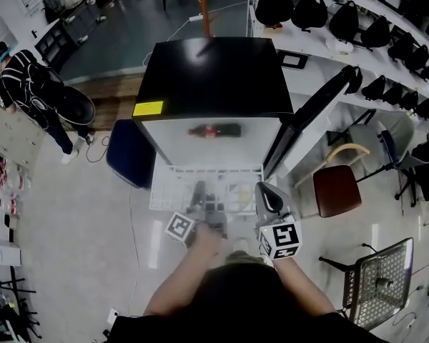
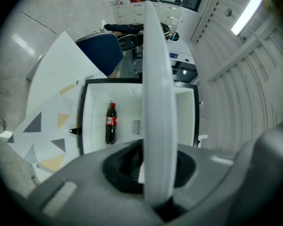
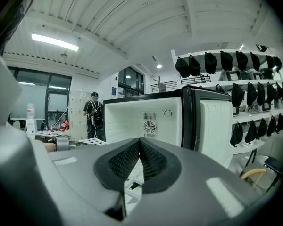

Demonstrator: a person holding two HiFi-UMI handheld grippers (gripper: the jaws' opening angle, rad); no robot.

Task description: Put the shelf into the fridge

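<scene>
my left gripper (image 2: 155, 173) clamps the shelf (image 1: 173, 186) by its near rim, lower middle; right gripper (image 3: 139, 147) pinched shut; i'd guess light, stiff, slick.

The box-shaped fridge (image 1: 214, 77) is glossy black on top and white inside. At the front left corner of its top sits a yellow rectangular sticker (image 1: 148, 108). Inside lies a dark plastic cola bottle (image 1: 214, 130) with a red label. In front of the fridge, the white grid shelf (image 1: 173, 188) is plain white. The left grey hand-held gripper (image 1: 199, 189) and the right grey hand-held gripper (image 1: 267, 191) each carry a cube of black-and-white square markers. Left of the fridge stands a dark blue padded chair (image 1: 129, 152). Right of the fridge is a chair with a dark red seat (image 1: 336, 190). Next to the fridge's open front lies a white flat panel (image 2: 47, 126) patterned with grey and tan triangles. The glossy floor (image 1: 79, 227) is pale grey.
</scene>
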